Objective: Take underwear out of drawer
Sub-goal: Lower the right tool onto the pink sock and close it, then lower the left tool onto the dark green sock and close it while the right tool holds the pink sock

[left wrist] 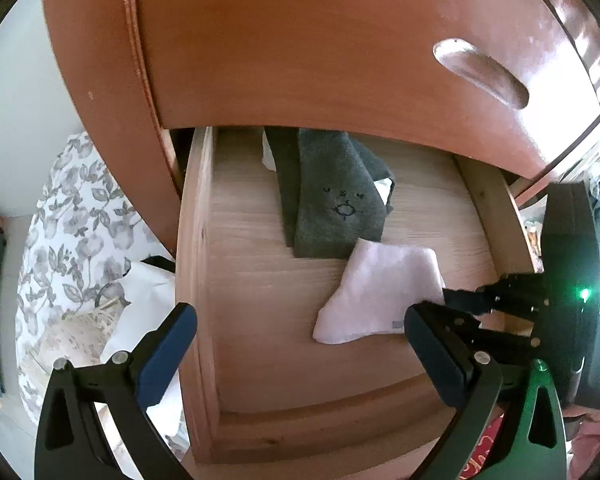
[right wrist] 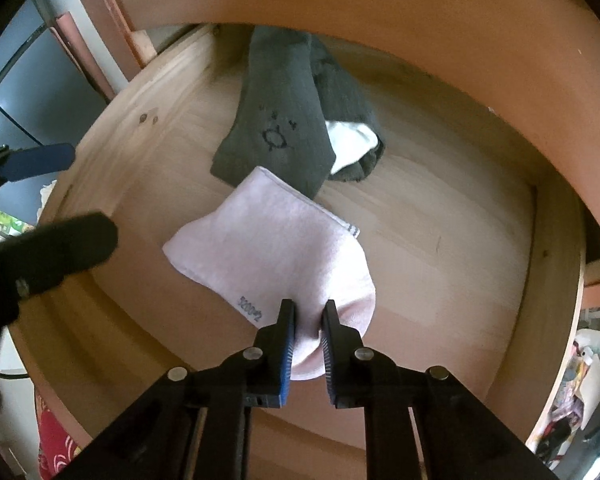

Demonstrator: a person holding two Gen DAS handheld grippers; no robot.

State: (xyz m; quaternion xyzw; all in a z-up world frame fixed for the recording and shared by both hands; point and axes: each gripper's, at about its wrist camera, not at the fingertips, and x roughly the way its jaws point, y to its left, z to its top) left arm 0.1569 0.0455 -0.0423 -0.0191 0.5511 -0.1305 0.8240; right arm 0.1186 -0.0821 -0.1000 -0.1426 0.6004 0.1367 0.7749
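Two hand-held grippers over an open wooden drawer (left wrist: 236,300). Right hand-held gripper (right wrist: 308,312) pointed steeply down, pinching the near end of a pale pink sock (right wrist: 268,248), blue pads squeezing a fold of the fabric between them. Rest of that sock lay flat on the drawer floor, near the front right corner in the left wrist view. Left hand-held gripper (left wrist: 300,332) spread wide, nothing between its fingers, one finger outside the drawer's left wall, the other above the drawer floor beside the pink sock. Dark grey socks (left wrist: 332,200), one with a small stitched face, lay toward the back edge of the drawer, just touching the pink one; something white (right wrist: 352,140) tucked among them. Reddish-brown cabinet front (left wrist: 300,40) above
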